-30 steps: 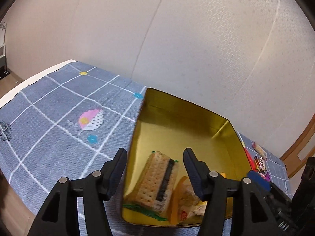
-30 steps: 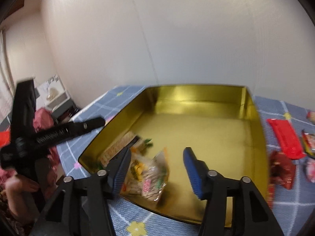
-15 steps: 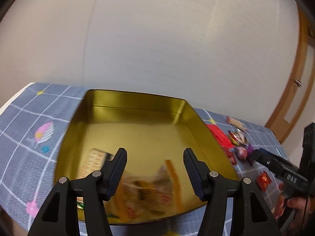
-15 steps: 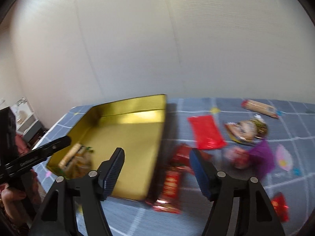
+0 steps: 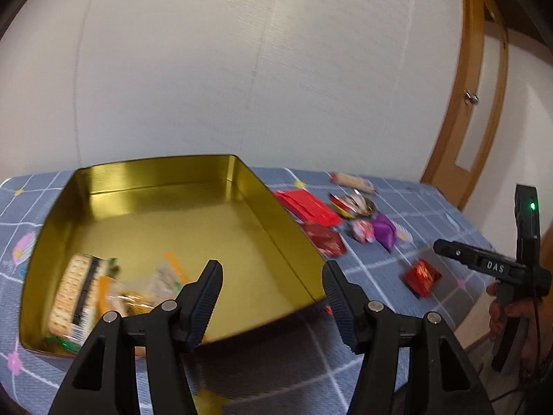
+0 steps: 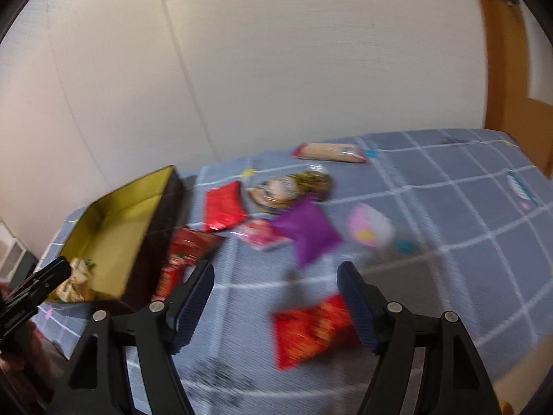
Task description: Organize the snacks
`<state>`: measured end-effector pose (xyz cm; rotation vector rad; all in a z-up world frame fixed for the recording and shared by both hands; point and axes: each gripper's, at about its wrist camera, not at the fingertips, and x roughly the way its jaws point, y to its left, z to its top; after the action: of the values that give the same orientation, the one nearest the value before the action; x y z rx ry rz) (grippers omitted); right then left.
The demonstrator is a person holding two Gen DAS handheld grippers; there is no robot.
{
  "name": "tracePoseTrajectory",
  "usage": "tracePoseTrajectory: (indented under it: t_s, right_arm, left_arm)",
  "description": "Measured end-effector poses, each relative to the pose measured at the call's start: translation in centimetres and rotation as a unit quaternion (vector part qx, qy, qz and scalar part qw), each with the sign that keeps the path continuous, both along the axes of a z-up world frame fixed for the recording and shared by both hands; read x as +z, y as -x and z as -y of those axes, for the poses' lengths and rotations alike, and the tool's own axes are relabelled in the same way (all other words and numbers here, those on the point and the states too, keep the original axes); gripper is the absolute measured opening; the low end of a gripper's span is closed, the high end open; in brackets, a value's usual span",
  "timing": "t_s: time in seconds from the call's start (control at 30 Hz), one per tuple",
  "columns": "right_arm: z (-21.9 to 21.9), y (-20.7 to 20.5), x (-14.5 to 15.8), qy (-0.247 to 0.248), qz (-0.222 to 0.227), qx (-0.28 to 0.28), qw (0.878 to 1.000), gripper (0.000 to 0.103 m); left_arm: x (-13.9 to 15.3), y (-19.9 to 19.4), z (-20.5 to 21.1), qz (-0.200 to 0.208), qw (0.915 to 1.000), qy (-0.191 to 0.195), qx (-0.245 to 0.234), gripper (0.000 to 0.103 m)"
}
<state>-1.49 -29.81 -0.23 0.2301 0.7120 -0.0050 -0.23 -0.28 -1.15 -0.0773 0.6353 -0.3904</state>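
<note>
A gold tin (image 5: 242,186) stands on the blue checked cloth; it also shows in the right wrist view (image 6: 138,204). Inside lie a cracker pack (image 5: 74,294) and a clear snack bag (image 5: 145,294). My left gripper (image 5: 271,294) is open and empty above the tin's near right corner. My right gripper (image 6: 274,297) is open and empty above the cloth, right of the tin. A small red packet (image 6: 311,328) lies between its fingers, below them. Loose snacks lie beyond: a purple packet (image 6: 307,231), a pink packet (image 6: 261,237), a flat red pack (image 6: 223,205).
A gold-brown round snack (image 6: 290,186) and a long biscuit pack (image 6: 328,152) lie farther back. Dark red packets (image 6: 188,249) rest against the tin's side. A white wall runs behind the table and a wooden door (image 6: 511,52) stands at the right. The right gripper's body shows in the left wrist view (image 5: 497,269).
Both views have swung right. My right gripper has moved from over the tin out to the loose snacks on the cloth. My left gripper now sits over the tin's near right corner.
</note>
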Motion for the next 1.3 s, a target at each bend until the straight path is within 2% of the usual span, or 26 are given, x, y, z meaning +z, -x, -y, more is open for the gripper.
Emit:
tracePoseTrajectory:
  t_s: [0.1,0.33,0.5,0.7,0.77,0.83,0.9,1.1,1.2,1.3]
  right_arm:
    - [1.3,0.9,-0.8,0.002,-0.016,-0.007,1.0,0.074]
    - [1.8,1.0,-2.2,-0.028,-0.044,0.013,0.999,0.076]
    - [0.7,0.4,-2.7,-0.017,-0.059,0.024,0.998,0.078]
    - [-0.4,-0.2,-3.8,0.03,-0.084,0.029,0.996,0.078]
    - [-0.2,-0.5,-4.3,0.036,-0.093,0.029,0.995,0.07]
    - [0.2,-0.9,-4.8,0.039,-0.103,0.026,0.994,0.05]
    - [0.6,-1.3,-4.8,0.043,-0.101,0.018,0.994,0.041]
    - [2.2,-2.6,-5.0,0.033,-0.097,-0.014,0.995,0.033]
    - [3.1,-2.8,-4.9,0.011,-0.096,-0.028,0.995,0.036]
    - [4.1,-2.2,-4.2,-0.016,-0.081,-0.041,0.996,0.057]
  left_arm:
    - [-0.4,0.4,1.5,0.002,0.9996,-0.02,-0.021,0.061]
    - [-0.8,1.6,2.8,0.002,0.9985,-0.032,-0.043,0.061]
    - [-0.9,1.6,2.7,0.0,0.9986,-0.033,-0.043,0.061]
    - [-1.0,1.4,2.6,-0.003,0.9989,-0.028,-0.039,0.061]
    - [-1.0,1.3,2.6,-0.002,0.9988,-0.028,-0.039,0.061]
    - [-0.9,1.3,2.7,-0.003,0.9988,-0.029,-0.04,0.061]
    - [-1.0,1.3,2.8,-0.003,0.9987,-0.03,-0.041,0.061]
    - [-1.1,1.4,2.9,-0.003,0.9985,-0.033,-0.044,0.061]
    - [-1.1,1.2,2.8,-0.005,0.9986,-0.031,-0.043,0.061]
    - [-1.1,1.1,2.8,-0.006,0.9986,-0.028,-0.044,0.061]
